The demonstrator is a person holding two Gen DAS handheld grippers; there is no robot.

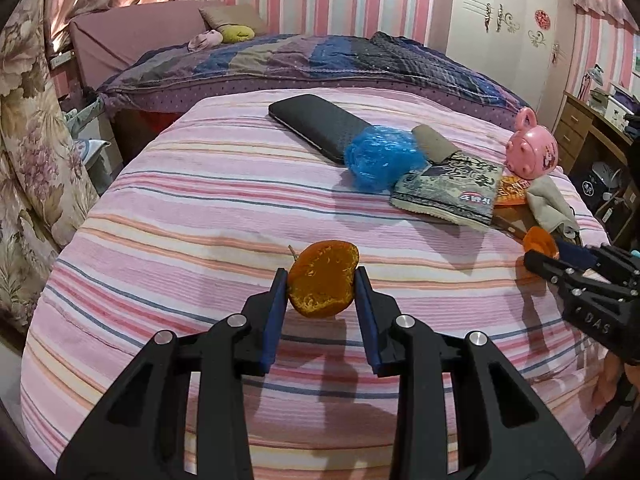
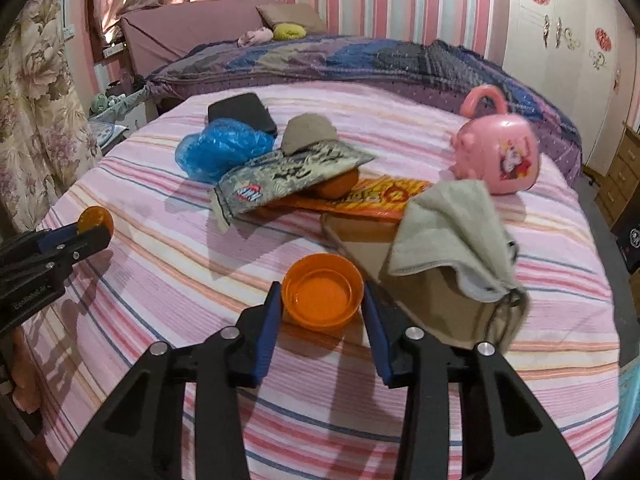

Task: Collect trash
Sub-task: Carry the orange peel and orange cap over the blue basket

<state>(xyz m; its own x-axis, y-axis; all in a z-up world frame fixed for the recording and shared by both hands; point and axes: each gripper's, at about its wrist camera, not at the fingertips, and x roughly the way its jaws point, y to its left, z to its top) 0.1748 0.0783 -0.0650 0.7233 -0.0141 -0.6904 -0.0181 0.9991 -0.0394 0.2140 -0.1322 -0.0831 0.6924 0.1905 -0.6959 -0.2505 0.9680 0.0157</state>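
Left gripper (image 1: 321,280) clamps a soft, crushable orange peel half (image 1: 322,280); right gripper (image 2: 322,294) seemingly pinches a light, stiff orange plastic cap (image 2: 322,291) across its rim.

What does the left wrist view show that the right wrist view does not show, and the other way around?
Only the left wrist view: the orange peel face-on, pinched between the left gripper jaws. Only the right wrist view: the orange cap seen hollow side up between the right gripper jaws, and a whole orange under the snack packet. Both: the blue plastic bag, pink piggy bank and striped sheet.
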